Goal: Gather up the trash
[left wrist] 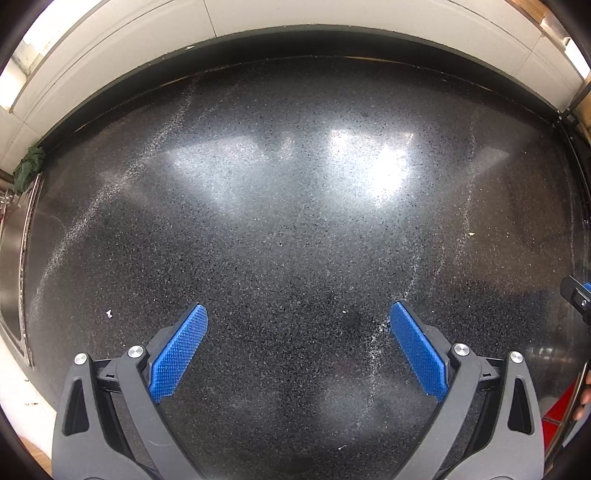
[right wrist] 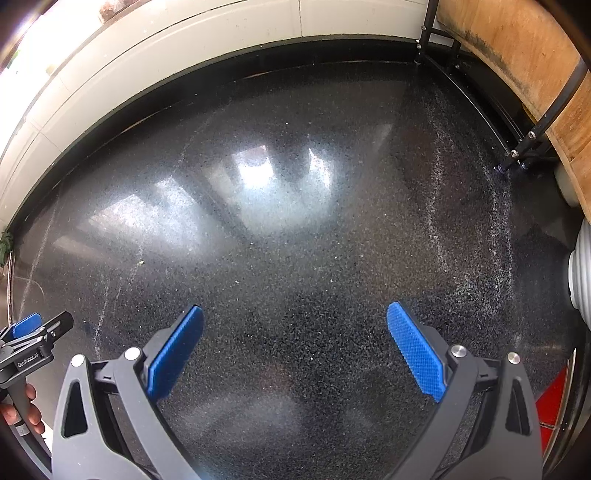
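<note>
Trash is seen only as small pale scraps on the countertop (left wrist: pixel 295 240): one ragged white fleck (left wrist: pixel 108 314) lies just left of the left gripper (left wrist: pixel 297 314), a second crumb (left wrist: pixel 471 233) sits well to its right, and a yellowish crumb (right wrist: pixel 140 263) is seen far left in the right wrist view. None of them is touched by any finger.

The countertop is a dark, polished stone-like slab, finely speckled in grey and white, with bright window glare reflected across its middle and chalky, powdery streaks curving over it. It is bordered at the back by a pale, smooth tiled wall (left wrist: pixel 147 33).

The left gripper is held wide apart and empty above the slab; its pads (left wrist: pixel 179 354) are flat blue plates with a fine diamond knurl, carried on matte grey arms with round silver rivets. The right gripper (right wrist: pixel 295 314) is likewise spread wide, with nothing between its blue textured pads (right wrist: pixel 415 352).

At the left edge a brushed steel sink (left wrist: pixel 11 258) is seen, with a crumpled dark green cloth (left wrist: pixel 27 168) at its far corner. On the right, a worn wooden panel (right wrist: pixel 517 48) behind a black metal frame (right wrist: pixel 532 136) and a ribbed white object (right wrist: pixel 581 269) are seen. A hand (right wrist: pixel 20 410) grips the left tool's handle.
</note>
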A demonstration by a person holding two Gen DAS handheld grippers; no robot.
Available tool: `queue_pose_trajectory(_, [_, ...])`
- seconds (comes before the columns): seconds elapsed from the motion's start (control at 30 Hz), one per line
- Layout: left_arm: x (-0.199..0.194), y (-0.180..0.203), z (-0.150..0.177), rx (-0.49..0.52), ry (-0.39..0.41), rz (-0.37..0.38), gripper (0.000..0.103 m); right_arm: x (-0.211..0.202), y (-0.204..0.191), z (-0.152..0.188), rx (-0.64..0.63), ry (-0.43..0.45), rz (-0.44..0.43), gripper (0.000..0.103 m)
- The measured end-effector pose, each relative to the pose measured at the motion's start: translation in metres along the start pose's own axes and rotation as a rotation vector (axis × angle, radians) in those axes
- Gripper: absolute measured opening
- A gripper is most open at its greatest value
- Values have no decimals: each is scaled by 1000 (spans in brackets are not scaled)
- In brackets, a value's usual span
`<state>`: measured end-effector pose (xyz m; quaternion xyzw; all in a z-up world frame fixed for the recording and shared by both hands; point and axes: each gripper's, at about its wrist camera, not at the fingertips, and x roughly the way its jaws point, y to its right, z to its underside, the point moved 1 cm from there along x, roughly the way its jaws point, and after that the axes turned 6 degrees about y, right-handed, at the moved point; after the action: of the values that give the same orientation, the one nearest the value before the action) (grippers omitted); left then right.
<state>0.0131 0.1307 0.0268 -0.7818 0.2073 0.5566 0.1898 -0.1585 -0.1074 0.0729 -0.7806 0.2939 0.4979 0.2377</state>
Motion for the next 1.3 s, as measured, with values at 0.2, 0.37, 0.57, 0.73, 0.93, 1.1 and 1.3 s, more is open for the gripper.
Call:
queue_pose_trajectory(0.2, [4,4,1,0,-7,9,96,2,2,-1,0,-8,-2,96])
queue_pose_trajectory(0.37, [8,9,0,1,-9,9,96,3,5,1,-3,-13,2,96])
queue_pose_trajectory(0.57, [13,15,-2,-6,-15,14,96,2,9,3,-3,-17,12,96])
queue_pose_trajectory(0.73, [15,20,-3,-2,-15,18,96,1,13,4,0,-20,12,96])
queue_pose_trajectory(0.93, [16,26,-3,3,-19,17,96,2,13,4,3,-23,7,96])
queue_pose_trajectory(1.1, [16,24,0,4,-26,18,96,4,14,3,5,-28,0,96])
queue_pose_trajectory(1.3, [17,24,4,7,-27,18,96,7,13,1,-4,-29,0,96])
